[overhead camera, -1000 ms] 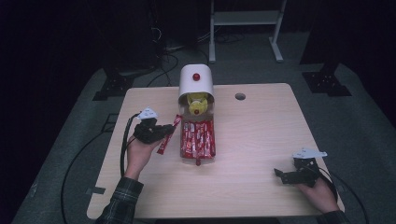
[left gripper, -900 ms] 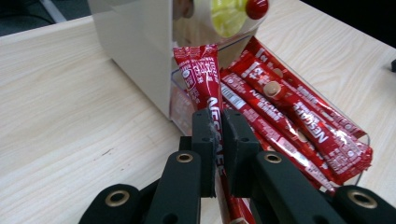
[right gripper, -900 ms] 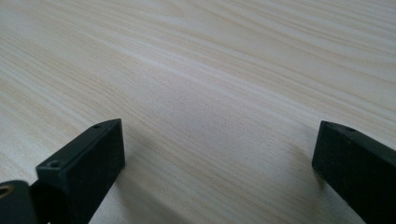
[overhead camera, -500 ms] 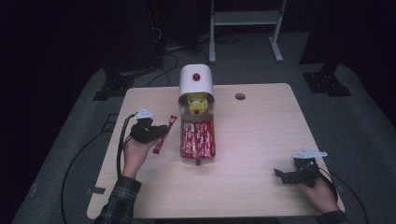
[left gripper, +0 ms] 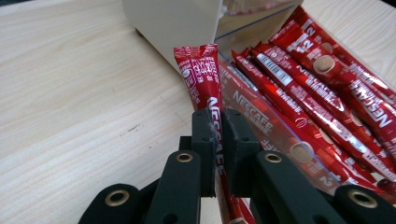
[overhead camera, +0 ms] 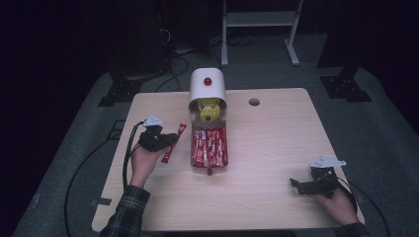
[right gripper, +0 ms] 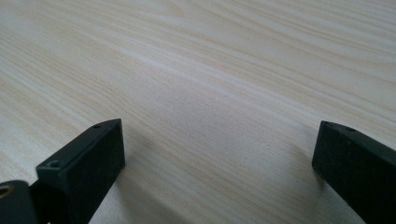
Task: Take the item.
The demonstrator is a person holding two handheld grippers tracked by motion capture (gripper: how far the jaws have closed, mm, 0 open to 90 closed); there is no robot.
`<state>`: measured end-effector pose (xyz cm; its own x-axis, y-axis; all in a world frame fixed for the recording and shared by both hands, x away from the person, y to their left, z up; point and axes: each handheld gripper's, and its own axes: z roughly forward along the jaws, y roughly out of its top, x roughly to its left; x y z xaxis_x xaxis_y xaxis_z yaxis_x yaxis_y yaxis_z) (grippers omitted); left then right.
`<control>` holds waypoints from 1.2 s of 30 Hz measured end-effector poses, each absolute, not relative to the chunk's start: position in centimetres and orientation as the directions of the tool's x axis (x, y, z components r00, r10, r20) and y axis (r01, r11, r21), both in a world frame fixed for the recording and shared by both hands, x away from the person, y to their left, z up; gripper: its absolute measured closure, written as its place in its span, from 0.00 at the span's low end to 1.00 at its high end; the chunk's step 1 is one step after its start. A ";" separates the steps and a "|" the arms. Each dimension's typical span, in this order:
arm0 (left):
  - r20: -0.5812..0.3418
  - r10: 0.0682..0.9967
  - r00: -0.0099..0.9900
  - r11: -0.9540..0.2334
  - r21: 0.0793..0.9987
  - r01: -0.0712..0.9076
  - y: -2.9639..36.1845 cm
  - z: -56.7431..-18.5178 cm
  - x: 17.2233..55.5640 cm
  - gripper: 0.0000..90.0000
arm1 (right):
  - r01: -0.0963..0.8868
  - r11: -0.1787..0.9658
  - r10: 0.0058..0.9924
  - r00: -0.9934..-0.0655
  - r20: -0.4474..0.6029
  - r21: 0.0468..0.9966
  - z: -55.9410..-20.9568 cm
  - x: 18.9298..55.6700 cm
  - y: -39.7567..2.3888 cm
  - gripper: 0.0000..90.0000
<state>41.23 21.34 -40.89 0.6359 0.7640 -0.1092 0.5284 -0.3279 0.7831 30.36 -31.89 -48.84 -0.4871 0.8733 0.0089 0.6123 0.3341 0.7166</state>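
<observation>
A red Nescafe coffee stick (overhead camera: pixel 174 143) (left gripper: pixel 201 79) is pinched between the jaws of my left gripper (overhead camera: pixel 165 140) (left gripper: pixel 217 122), held left of the dispenser tray. The white dispenser (overhead camera: pixel 207 89) stands at the table's back centre with a red knob on top and yellow packets in its mouth. Its clear tray (overhead camera: pixel 209 146) holds several more red sticks (left gripper: pixel 317 79) lying side by side. My right gripper (overhead camera: pixel 302 186) (right gripper: pixel 219 154) rests near the front right of the wooden table, jaws wide apart over bare wood.
A round cable hole (overhead camera: pixel 254 102) sits in the table (overhead camera: pixel 276 143) right of the dispenser. Black cables (overhead camera: pixel 127 155) trail off the left edge. A white stand (overhead camera: pixel 259 19) and dark furniture legs stand on the grey floor beyond.
My left gripper has drawn the red stick leftward and slightly toward the person, away from the tray. The right gripper has stayed put.
</observation>
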 end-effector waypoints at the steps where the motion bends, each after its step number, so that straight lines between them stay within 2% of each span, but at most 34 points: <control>1: -0.111 0.764 0.636 -0.331 0.779 0.533 21.4 -41.0 41.3 0.93 | 0.612 0.334 0.873 -0.487 0.009 0.717 -48.8 30.4 -31.9 0.02; 36: -0.117 0.801 0.587 -0.382 0.655 0.652 20.7 -45.8 43.4 0.93 | 0.612 0.334 0.873 -0.487 0.010 0.717 -48.8 30.4 -31.9 0.02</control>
